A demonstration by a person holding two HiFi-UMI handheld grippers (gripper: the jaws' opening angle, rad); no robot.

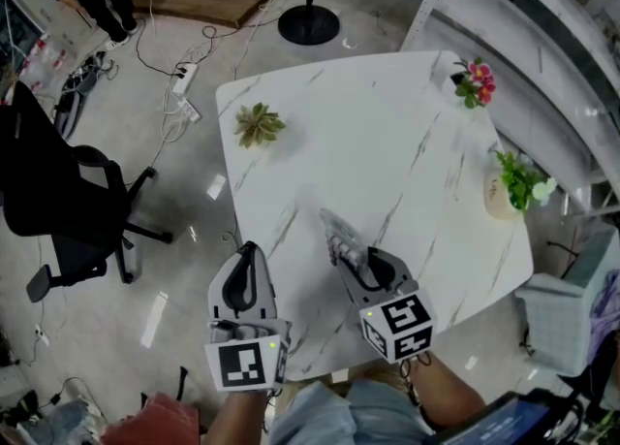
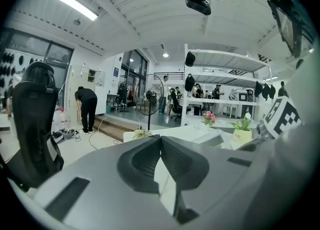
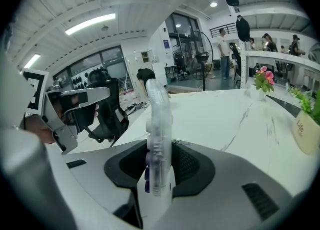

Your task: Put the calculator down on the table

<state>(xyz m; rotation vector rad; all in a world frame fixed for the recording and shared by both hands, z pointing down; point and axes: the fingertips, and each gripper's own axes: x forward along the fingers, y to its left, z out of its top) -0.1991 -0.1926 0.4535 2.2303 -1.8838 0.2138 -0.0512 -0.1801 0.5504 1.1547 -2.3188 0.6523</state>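
The right gripper [image 1: 351, 257] has its jaws clamped partway open on the clear calculator [image 3: 157, 124], gripping it on edge above the near part of the white marble table [image 1: 387, 133]. The left gripper [image 1: 248, 261] hovers over the table's near-left edge, its jaws together and empty.

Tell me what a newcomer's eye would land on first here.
First comes the clear calculator, gripped on edge in the right gripper over the near part of the white marble table. Beside it is the left gripper, jaws together and empty, at the table's near left edge. Then colour: pink flowers at the far right corner and a green potted plant on the right edge.
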